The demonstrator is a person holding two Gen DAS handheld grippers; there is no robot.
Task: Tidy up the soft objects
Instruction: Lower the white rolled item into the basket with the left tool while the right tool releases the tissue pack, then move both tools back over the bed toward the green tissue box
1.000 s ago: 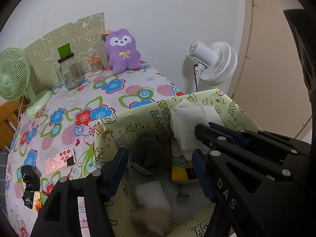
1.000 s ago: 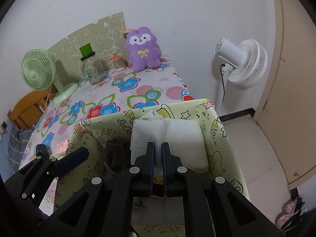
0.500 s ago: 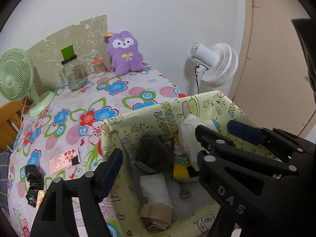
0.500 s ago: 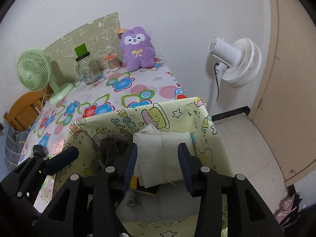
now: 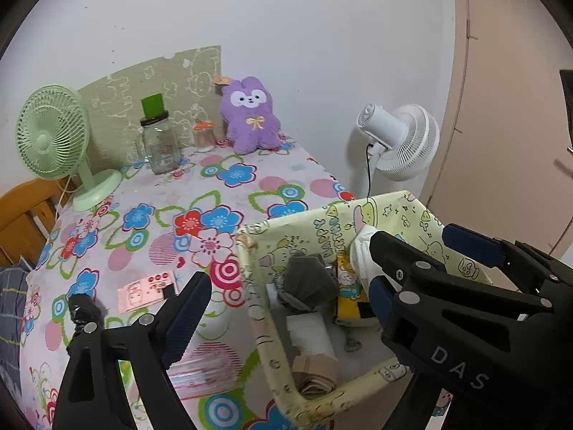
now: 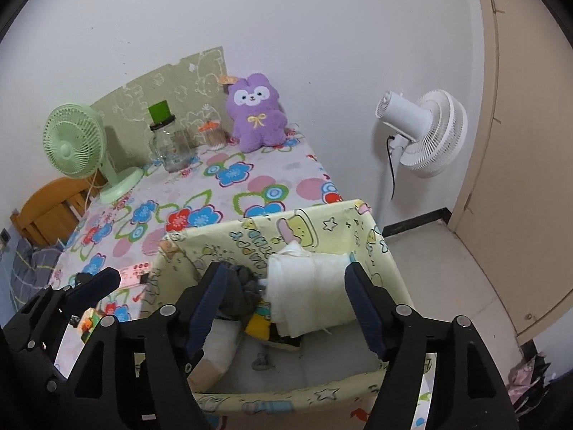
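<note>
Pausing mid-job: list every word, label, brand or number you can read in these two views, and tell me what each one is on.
"DAS": white letters on the black body of the left gripper, left wrist view.
Storage box: colourful cartoon lettering on the inner back wall, tilted and too distorted to read.
Pink card on the tablecloth: small print, too small to read.
Yellow packet inside the box: cartoon picture, no legible text.
Nothing else is readable.

Floral table (image 5: 222,193) bearing yellow bin (image 5: 272,354)
</note>
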